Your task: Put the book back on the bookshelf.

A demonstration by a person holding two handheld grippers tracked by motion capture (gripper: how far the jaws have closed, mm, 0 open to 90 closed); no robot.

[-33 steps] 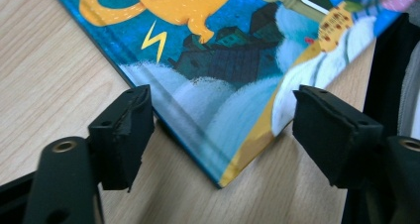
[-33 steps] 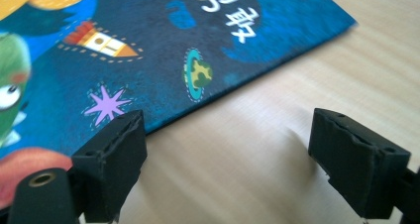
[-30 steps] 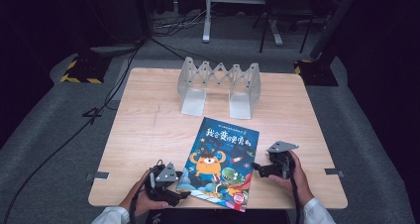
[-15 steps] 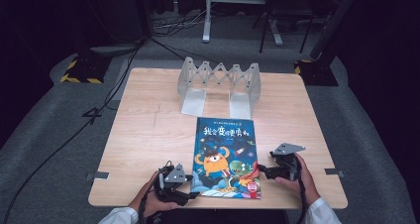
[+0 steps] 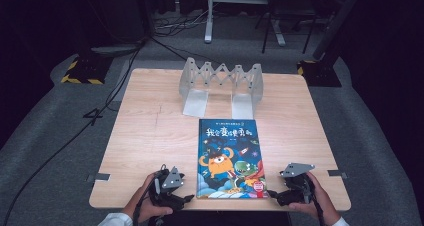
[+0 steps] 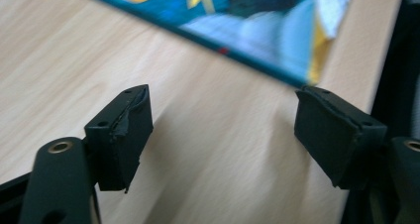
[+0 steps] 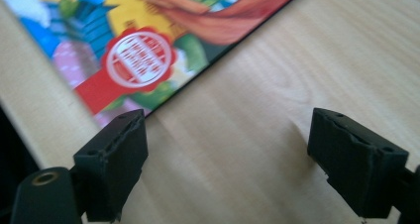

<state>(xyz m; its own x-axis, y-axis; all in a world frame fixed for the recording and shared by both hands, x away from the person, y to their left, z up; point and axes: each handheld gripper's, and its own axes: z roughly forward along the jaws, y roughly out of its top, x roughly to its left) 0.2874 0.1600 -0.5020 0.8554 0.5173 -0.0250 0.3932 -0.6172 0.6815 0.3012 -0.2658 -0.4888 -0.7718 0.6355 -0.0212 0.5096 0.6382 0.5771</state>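
At the near edge of the worktop [image 5: 150, 136], two hand-held grippers flanked one picture book [image 5: 228, 158]. The left hand-held gripper [image 5: 186, 198] sat just beside the book's near left corner; its jaws had just been opening and stood apart with only bare wood between them. The right hand-held gripper [image 5: 271, 193] sat just beside the near right corner, jaws spread wide and holding nothing. The book lay flat, cover up, its lower edge near the worktop's near edge. To lift it well, each hand-held gripper should probably slide a jaw under a corner evenly before closing. Toward the far edge stood one expandable book rack [image 5: 220, 85], unoccupied.
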